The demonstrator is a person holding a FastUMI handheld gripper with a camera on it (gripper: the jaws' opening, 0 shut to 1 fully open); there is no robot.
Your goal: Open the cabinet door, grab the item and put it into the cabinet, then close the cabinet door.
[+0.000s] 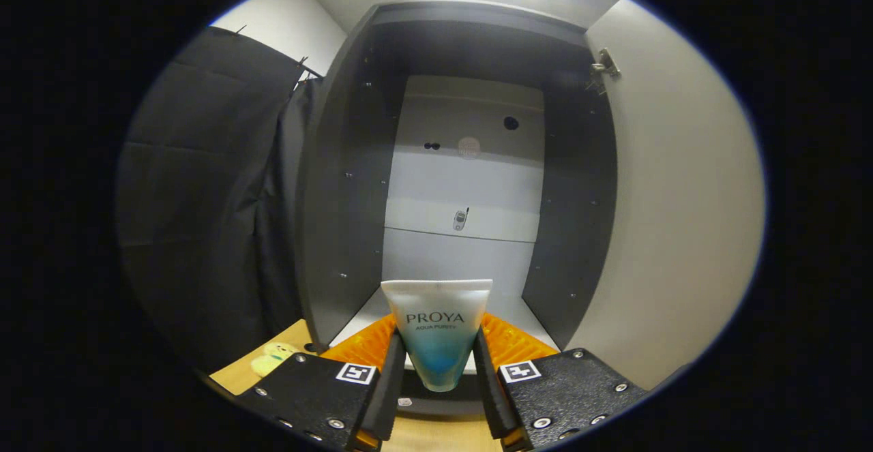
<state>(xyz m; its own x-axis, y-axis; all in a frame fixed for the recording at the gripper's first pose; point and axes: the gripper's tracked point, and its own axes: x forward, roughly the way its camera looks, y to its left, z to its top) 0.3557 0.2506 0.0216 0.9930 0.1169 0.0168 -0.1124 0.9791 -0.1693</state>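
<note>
Nearest of all, the gripper [436,356] has both fingers [389,377] pressed against the sides of a tube [436,333], clamped on its lower, narrower part. The tube is held with its wide crimped end up and its tapered end down between the fingers (pale at the top, shading to blue toward the bottom). Under the fingers lies a strip of light wooden surface [436,438], and off to the left of the left finger a small yellow toy figure [273,358] rests on that same wood, well clear of the tube.

Just beyond the fingertips begins the cabinet [334,186] — dark grey side walls, a pale floor panel [368,315] and a pale back panel [464,186]. The tube sits at the cabinet's front edge, above the threshold of the floor panel. Nothing stands on the visible part of the floor ahead of it.

The cabinet door [675,220] is swung wide open on the right, its pale inner face turned toward the camera, with a metal hinge [603,67] at its upper corner. On the back panel there are a few dark holes and a small metal fitting [460,219] — what it is cannot be made out. To the left of the cabinet hangs a black cloth [204,200], touching or nearly touching the cabinet's outer side.
</note>
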